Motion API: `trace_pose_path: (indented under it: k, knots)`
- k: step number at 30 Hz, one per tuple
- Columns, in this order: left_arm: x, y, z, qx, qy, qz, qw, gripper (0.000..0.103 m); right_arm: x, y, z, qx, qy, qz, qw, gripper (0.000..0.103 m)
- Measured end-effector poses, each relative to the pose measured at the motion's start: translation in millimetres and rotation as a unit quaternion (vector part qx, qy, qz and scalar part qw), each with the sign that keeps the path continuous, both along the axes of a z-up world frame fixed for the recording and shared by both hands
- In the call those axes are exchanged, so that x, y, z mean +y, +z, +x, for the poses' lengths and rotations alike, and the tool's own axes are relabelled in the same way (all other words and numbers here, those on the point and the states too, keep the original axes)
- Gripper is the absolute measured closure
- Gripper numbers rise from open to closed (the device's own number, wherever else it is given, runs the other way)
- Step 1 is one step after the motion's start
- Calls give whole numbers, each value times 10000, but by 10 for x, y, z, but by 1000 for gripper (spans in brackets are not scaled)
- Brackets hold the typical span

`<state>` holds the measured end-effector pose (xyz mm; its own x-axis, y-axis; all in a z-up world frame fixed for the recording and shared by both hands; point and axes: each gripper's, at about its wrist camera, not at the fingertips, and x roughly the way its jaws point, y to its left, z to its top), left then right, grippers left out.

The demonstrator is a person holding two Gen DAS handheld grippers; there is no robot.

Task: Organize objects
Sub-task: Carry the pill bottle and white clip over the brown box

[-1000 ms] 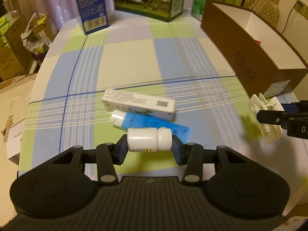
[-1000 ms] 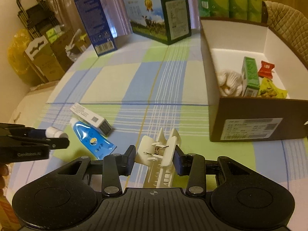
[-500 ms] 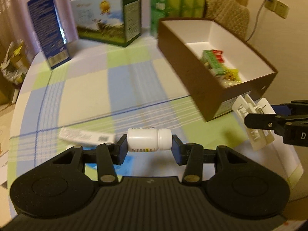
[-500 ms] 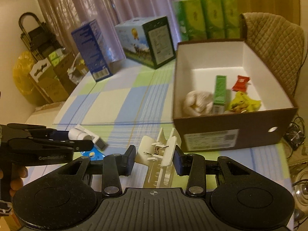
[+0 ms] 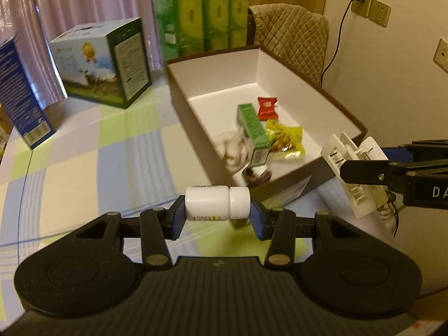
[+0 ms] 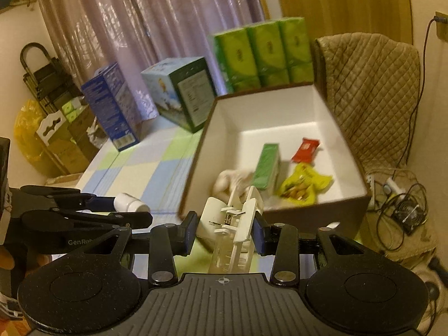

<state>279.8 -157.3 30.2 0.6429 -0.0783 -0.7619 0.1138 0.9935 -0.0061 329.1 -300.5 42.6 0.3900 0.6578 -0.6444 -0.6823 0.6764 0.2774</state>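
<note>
Both grippers are hovering side by side above the table [image 5: 84, 151], near the front corner of the box [image 5: 313, 168]. The left gripper [image 5: 217, 213] is clamping a white bottle [image 5: 217, 203] sideways between its fingers, cap to the right, clear of the cloth. The right gripper [image 6: 224, 231] is pinching a white clip [image 6: 232, 224], tilted, just short of the box's [image 6: 280, 218] near wall. Inside the box a green carton [image 5: 252, 128], a red packet [image 5: 267, 107], a yellow packet [image 5: 285, 138] and a pale bundle [image 5: 232, 147] are lying. Only the right view is showing cables and a small fan [image 6: 408, 215] on the floor, and fingers [image 6: 7, 260] behind the left gripper [image 6: 84, 218].
</note>
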Motion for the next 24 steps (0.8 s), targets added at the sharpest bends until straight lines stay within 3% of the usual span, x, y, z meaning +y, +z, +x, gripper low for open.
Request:
trace_pose_path:
  k: [10,24]
  knots:
    - [-335,-14,659,-3,31,52,10000,61,-91,-37,735,111,69,14,9999,65]
    - [-445,-241,1783,300,171,353,9988,61,422,-371,1799,343,219,-281,9988,65]
